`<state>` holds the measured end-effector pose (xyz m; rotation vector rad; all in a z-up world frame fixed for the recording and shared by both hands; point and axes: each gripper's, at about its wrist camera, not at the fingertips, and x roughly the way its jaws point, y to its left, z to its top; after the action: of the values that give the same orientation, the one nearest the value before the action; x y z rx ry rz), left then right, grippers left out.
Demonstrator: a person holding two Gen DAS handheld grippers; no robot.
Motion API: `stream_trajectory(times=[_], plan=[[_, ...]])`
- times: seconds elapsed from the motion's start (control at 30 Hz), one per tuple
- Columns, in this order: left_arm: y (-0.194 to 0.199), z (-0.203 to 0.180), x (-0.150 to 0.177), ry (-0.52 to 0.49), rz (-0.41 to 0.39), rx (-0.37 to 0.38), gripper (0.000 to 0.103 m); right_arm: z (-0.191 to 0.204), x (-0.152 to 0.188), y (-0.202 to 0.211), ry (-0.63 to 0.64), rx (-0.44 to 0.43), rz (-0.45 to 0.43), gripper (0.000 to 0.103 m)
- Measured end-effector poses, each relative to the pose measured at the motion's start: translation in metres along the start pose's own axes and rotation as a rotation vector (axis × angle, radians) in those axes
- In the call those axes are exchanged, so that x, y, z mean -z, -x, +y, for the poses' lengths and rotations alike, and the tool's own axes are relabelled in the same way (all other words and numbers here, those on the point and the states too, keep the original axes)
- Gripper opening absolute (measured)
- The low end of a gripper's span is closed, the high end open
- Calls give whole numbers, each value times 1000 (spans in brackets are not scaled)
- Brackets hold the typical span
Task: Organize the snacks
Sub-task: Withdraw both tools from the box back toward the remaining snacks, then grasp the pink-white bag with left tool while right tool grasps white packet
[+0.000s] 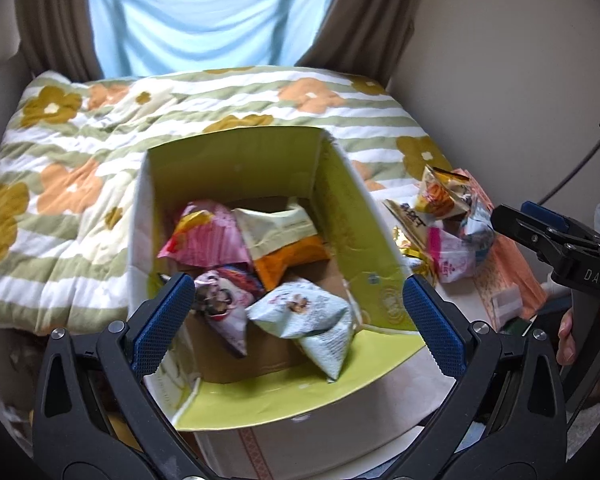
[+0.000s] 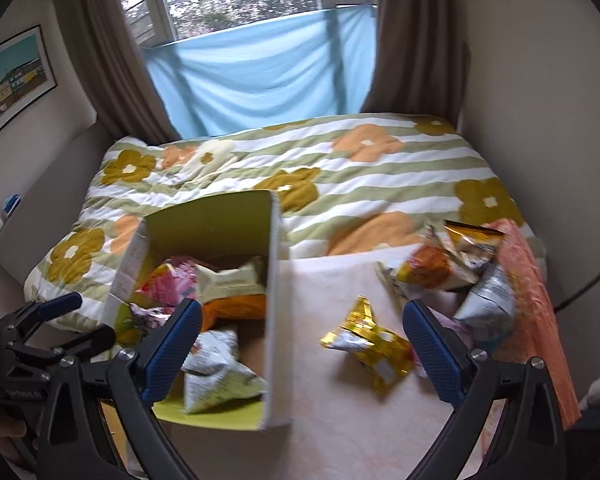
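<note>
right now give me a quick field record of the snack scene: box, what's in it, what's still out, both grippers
container: open cardboard box with green inner walls, standing on the bed
in box: pink packet, cream packet, orange packet, pale printed packet, one more by the left wall
still out: gold packet lying alone to the right of the box; pile of packets beyond it
left gripper: jaws open, empty, over the box
right gripper: jaws open, empty, over the box's right wall and the gold packet
surface: flowered quilt
</note>
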<state>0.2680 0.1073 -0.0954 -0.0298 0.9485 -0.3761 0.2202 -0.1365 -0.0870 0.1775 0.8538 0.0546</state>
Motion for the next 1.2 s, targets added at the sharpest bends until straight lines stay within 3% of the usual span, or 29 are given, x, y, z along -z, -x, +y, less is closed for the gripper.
stream_trajectory(times=[0.27, 0.67, 0.93, 1.2], plan=[[-23, -71, -6, -7, 15, 36, 103, -94, 34, 25, -80, 66, 32, 100], [-93, -225, 4, -68, 118, 78, 103, -223, 85, 41, -157, 115, 130, 100], [-136, -286, 13, -50, 182, 54, 103, -265, 119, 20, -186, 53, 201, 100], [-196, -294, 23, -40, 211, 18, 103, -264, 150, -8, -150, 64, 188, 100]])
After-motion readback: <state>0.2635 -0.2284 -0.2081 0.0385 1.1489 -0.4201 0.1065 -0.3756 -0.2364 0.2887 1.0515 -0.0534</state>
